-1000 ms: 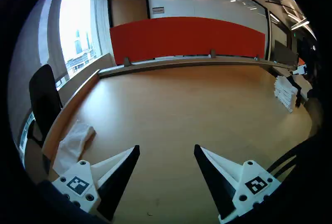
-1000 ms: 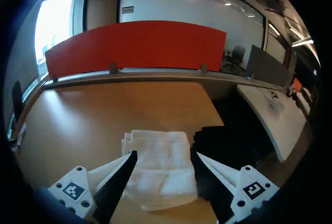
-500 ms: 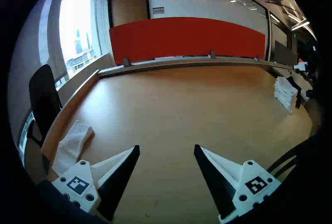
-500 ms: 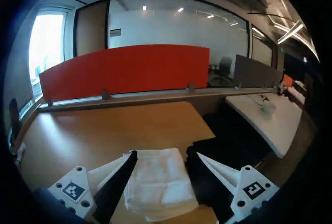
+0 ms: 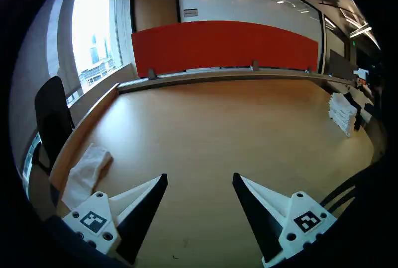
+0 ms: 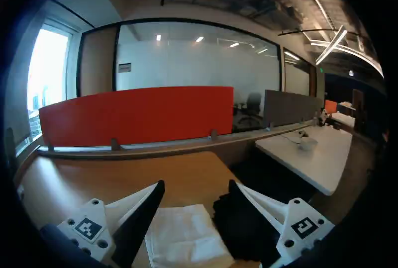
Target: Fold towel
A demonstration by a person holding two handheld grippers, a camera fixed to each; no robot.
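2 hand-held grippers spread: left (image 5: 199, 175) over desk (image 5: 224, 119), right (image 6: 195, 182) above seemingly folded towels (image 6: 181, 238).

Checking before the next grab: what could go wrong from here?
1. The loose towel lies at the table's left edge beside the chair; a sloppy pinch by the open left gripper could push it off.
2. The folded towel stack sits at the table's edge below the open right gripper; a bump might topple it.

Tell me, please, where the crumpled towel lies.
In the left gripper view, the crumpled towel lies at the left edge of the wooden table, beside the black chair.
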